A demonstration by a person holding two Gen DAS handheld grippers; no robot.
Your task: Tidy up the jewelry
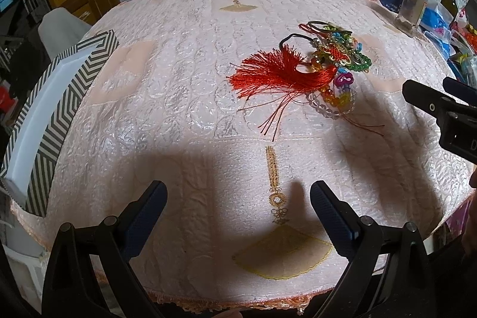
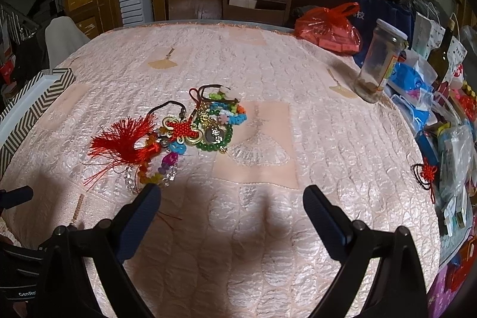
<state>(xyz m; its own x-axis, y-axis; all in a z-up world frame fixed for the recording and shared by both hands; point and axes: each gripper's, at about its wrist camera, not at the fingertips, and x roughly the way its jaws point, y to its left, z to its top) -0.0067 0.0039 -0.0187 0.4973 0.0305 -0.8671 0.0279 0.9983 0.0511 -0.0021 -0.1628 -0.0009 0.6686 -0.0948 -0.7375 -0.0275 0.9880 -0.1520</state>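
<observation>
Left gripper [image 1: 238,216] and right gripper [image 2: 232,216], both spread and empty near the table edge, presumably poised to sort; jewelry pile [image 2: 179,136] tangled mid-tablecloth [image 2: 298,139], the striped box [image 1: 44,109] at far left, likely its destination.

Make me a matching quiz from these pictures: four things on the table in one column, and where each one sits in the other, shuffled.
Things
1. red tassel
2. glass jar
3. striped box
4. red plastic bag

Places, as seen in the right wrist view
A. at the far edge of the table, near the wooden chair
B. at the table's left edge
C. on the left side of the jewelry pile in the middle
D. upright on the right, beside the blue packets

Pairs: 1-C, 2-D, 3-B, 4-A
</observation>
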